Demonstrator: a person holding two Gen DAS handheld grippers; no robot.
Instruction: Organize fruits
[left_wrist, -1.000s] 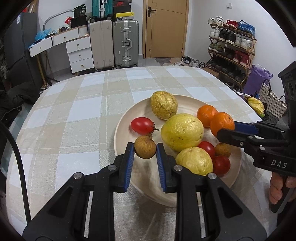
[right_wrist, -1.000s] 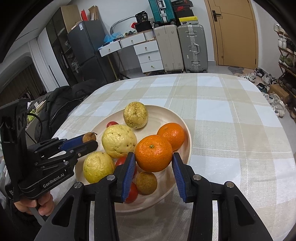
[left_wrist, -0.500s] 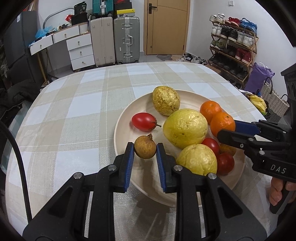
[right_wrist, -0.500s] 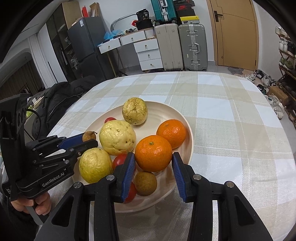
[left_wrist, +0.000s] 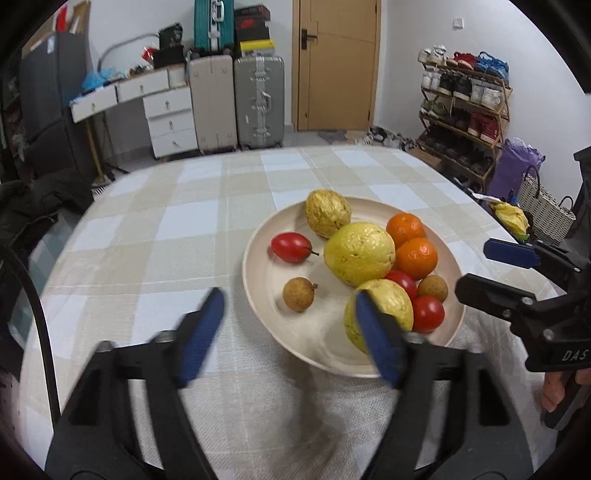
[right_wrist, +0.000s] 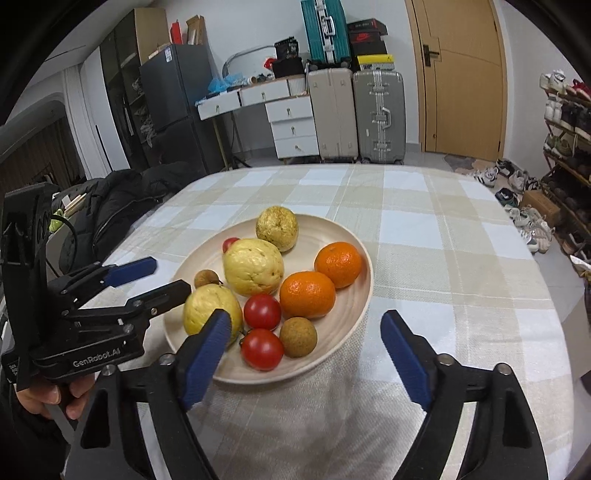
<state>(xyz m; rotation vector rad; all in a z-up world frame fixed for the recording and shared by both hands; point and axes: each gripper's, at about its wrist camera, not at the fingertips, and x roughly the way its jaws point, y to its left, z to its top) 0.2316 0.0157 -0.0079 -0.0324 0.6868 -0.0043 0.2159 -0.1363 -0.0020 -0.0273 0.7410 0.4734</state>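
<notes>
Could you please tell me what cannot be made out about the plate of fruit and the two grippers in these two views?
- Left wrist view: the left gripper, jaws opening, is motion-blurred; its pad hides part of the near yellow fruit.
- Right wrist view: the far red fruit is mostly hidden behind the big yellow fruit.
- Right wrist view: the plate has its near rim behind the right gripper.

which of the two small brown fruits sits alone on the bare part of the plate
The brown fruit on the plate's left side; the other brown fruit is wedged among an orange and tomatoes.
</notes>
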